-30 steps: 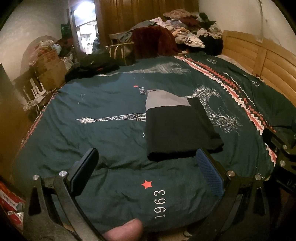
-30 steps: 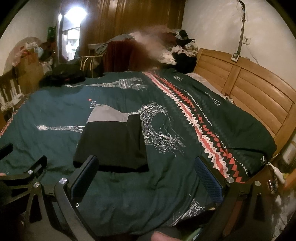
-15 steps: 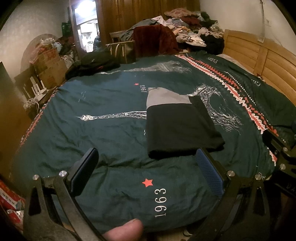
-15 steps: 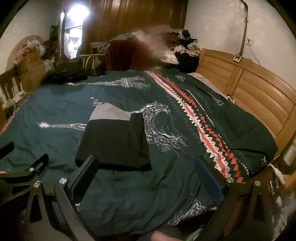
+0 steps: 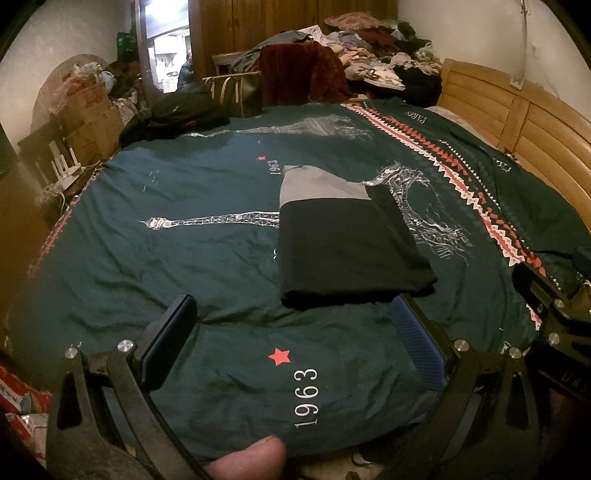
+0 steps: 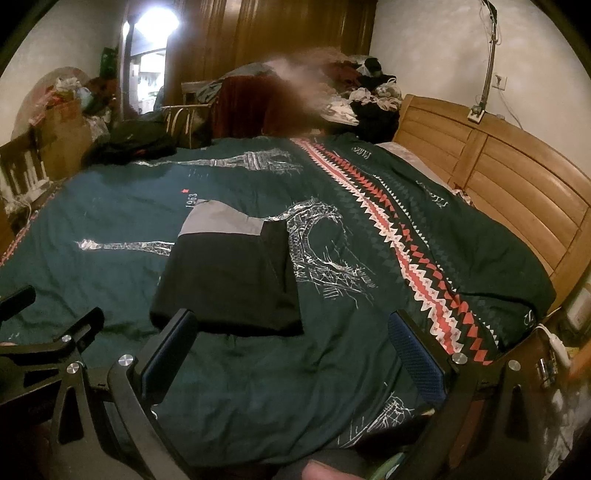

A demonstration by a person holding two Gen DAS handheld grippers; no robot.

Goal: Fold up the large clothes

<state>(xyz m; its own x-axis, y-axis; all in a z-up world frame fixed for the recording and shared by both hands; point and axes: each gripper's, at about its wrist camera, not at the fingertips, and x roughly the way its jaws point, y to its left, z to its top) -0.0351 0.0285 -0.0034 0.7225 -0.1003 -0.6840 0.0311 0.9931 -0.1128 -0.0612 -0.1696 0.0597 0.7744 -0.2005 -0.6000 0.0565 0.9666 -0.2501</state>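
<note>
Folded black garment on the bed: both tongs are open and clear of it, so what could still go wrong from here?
1. The folded black garment has a loose flap offset along its right edge; lifting by one corner could undo the fold.
2. It lies on the soft, wrinkled bedspread, so the left tongs or right tongs may pinch bedspread too.
3. Dim light makes its black edges hard to see.

A wide bed (image 5: 184, 258) fills the room, spread with a dark green cover (image 6: 110, 206) printed with pale towers, red stars and a red zigzag band. A slatted wooden headboard (image 6: 517, 184) runs along the right, against a pale wall (image 6: 424, 55). Beyond the far edge stand dark wood wardrobe panels (image 6: 277, 29), a lit doorway (image 5: 166, 48), heaped clothes (image 5: 369, 51) and cardboard boxes (image 5: 92, 118); the light is dim and warm
</note>
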